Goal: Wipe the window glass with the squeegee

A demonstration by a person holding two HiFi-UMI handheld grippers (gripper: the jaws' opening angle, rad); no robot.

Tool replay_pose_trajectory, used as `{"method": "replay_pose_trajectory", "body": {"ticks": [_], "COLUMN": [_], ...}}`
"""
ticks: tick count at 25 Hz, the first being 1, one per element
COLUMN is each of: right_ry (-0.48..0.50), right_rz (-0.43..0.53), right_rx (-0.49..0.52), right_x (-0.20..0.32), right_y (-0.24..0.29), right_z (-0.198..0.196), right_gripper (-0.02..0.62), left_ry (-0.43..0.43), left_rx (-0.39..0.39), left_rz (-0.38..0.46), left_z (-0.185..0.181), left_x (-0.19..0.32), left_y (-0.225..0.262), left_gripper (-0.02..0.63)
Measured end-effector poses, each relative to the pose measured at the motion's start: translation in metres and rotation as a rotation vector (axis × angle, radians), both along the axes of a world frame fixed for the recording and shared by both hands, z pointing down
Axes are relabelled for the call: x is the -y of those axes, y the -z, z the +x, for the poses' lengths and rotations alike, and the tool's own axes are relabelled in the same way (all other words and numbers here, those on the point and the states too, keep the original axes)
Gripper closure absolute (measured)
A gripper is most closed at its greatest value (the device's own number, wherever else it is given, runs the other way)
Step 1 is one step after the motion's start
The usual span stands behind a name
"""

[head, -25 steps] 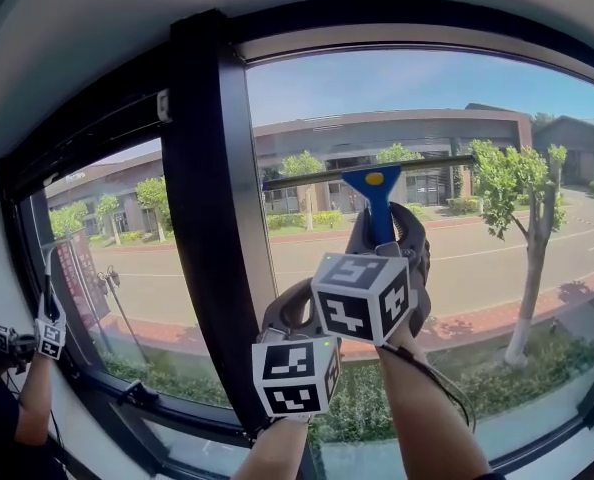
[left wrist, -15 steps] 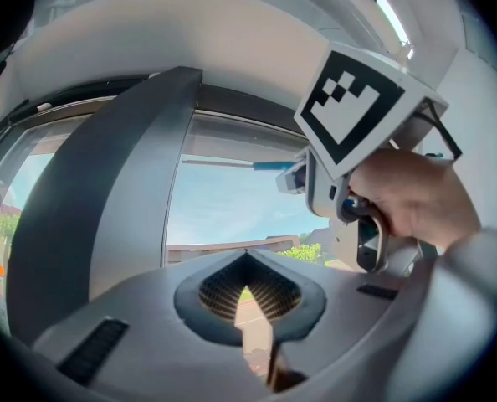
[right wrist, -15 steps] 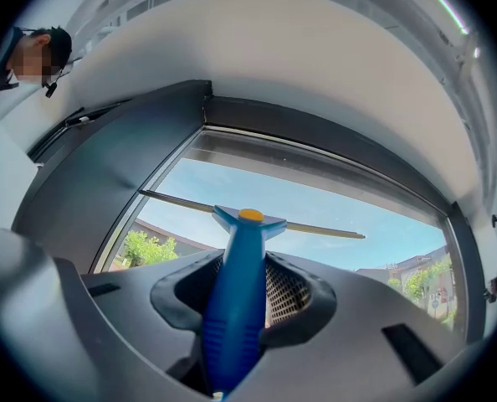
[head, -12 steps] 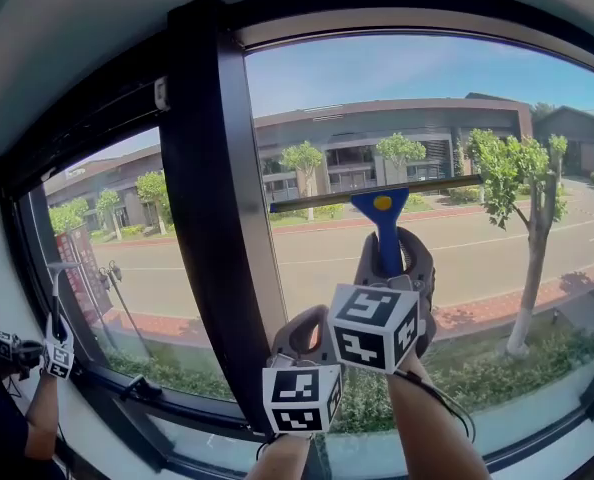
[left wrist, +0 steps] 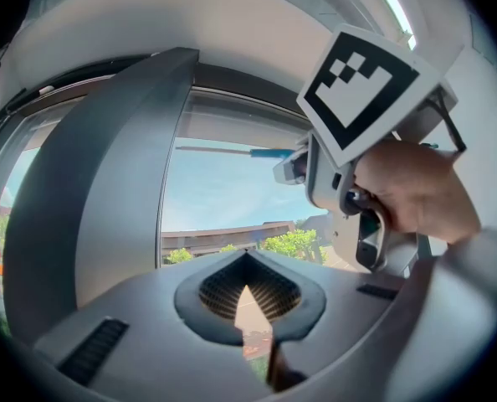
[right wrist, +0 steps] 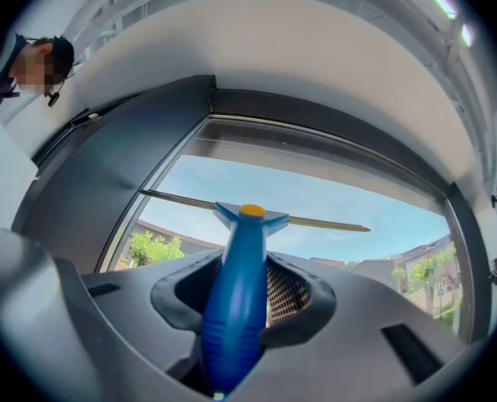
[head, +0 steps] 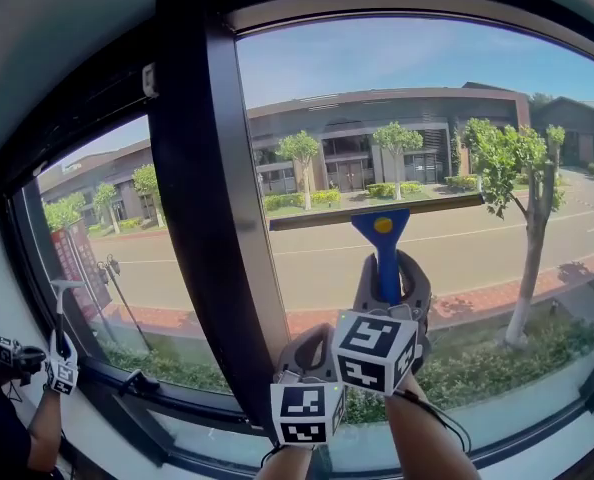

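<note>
Two grippers in play, one tool.

Right gripper [head: 389, 270]: jaws clenched on the blue handle of the squeegee [head: 382, 230], gripped low on the handle, which points up and away from the person. Grip looks centred in the right gripper view.

Left gripper [left wrist: 248, 301]: jaws closed together with nothing between them. It hangs just left of and below the right one, idle.

Blade [head: 327, 217]: lies across the window glass [head: 427, 108] at about mid-height of the pane, roughly level, with the left end a touch lower in the head view. Its left end sits just beside the dark frame post [head: 202, 228]; its right end stops well short of the pane's right side. It appears to be against the glass, but contact along the full edge cannot be confirmed.

Judgement on the step, a stroke over the left part of the pane:
- Hold the handle angle constant so the whole rubber edge bears evenly; a rocked wrist would lift one end and leave a streak.
- Run the left end close along the post without riding onto it.
- Travel straight and at steady speed, without stopping mid-pane.
- The right strip needs its own pass, overlapping this one slightly.
- Firm clamp needed, since the handle could twist in the jaws under pressure.
</note>
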State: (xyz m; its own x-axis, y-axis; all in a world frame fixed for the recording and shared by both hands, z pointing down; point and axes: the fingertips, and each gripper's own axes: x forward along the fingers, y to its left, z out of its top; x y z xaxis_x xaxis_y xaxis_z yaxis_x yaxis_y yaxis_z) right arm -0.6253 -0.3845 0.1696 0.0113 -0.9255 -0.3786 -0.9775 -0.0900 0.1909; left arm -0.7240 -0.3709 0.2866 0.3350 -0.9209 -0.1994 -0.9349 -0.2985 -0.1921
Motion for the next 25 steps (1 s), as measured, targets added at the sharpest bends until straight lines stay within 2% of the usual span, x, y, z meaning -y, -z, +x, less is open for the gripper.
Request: {"method": "replay_pose_trajectory", "body": {"ticks": [10, 19, 25], "right_ry": [0.032, 0.090, 0.106], "right_rz": [-0.009, -0.085, -0.119], "right_rx": [-0.005, 0.035, 0.044], "right_x": [0.005, -0.005, 0.006], "right_y": [-0.041, -0.115, -0.134], "right_z": [-0.003, 0.025, 0.005], "right_gripper": [0.463, 0.471, 0.477], "left_ry": [-0.003, -0.006, -0.007], "left_rx": [0.011, 0.012, 0.003], "left_rz": [-0.065, -0.142, -0.181], "left_z": [-0.005, 0.023, -0.001], "left_x": [0.009, -0.005, 0.004], "left_y": [-0.047, -0.101, -0.110], "left_gripper": [0.606, 0.606, 0.606]}}
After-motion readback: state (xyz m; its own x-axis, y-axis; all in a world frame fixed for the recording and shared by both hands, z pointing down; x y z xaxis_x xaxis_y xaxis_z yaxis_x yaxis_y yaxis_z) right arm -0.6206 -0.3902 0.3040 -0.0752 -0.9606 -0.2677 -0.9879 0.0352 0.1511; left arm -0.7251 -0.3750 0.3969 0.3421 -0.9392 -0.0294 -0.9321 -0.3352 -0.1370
